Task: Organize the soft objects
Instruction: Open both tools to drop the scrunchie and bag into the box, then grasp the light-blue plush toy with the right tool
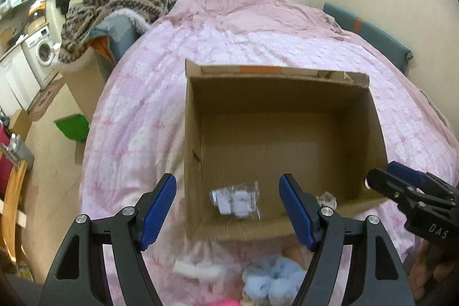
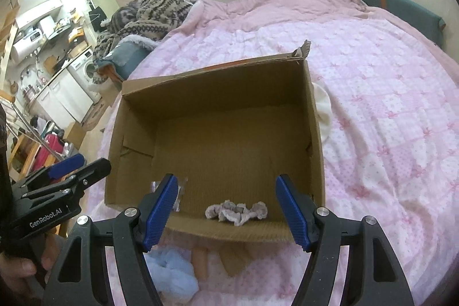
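Both grippers hang over the near rim of the cardboard box (image 1: pixel 287 102) on the pink bed cover (image 1: pixel 149 93): the left gripper (image 1: pixel 228 210) has its jaws wide with nothing between the pads, and the right gripper (image 2: pixel 226 210) stands just as wide, also gripping nothing. Inside the box, against the near wall, lie a clear plastic packet (image 1: pixel 236 201) toward the left corner and a grey ruffled scrunchie (image 2: pixel 236 211) toward the right. Before the box, at the near edge of the bed, a blue fluffy thing (image 1: pixel 272 281) is half hidden by the fingers and blurred, and a white soft piece (image 2: pixel 322 108) shows only partly behind the box's right wall.
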Motion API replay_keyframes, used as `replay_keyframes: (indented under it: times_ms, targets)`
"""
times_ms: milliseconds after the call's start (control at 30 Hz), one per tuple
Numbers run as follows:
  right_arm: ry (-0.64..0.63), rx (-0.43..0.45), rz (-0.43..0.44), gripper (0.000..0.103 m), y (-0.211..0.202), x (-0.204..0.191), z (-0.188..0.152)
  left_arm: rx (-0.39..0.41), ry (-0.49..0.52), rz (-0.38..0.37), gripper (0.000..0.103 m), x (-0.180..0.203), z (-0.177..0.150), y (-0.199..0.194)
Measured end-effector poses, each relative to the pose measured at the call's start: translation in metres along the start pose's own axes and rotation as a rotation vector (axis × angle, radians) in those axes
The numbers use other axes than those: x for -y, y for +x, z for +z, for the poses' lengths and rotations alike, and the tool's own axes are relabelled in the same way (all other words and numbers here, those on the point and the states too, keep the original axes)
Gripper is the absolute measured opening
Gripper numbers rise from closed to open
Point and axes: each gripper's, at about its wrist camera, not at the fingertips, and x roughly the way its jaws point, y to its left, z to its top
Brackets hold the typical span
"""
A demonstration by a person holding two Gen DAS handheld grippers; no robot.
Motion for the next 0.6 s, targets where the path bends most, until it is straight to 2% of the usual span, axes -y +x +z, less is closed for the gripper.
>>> replay_keyframes:
  times_ms: [600]
  targets:
    - [0.066, -0.050, 0.009, 0.080, -0.029, -0.003, -0.040, -0.026, -0.073, 0.026, 0.072, -0.028, -0.038, -0.037]
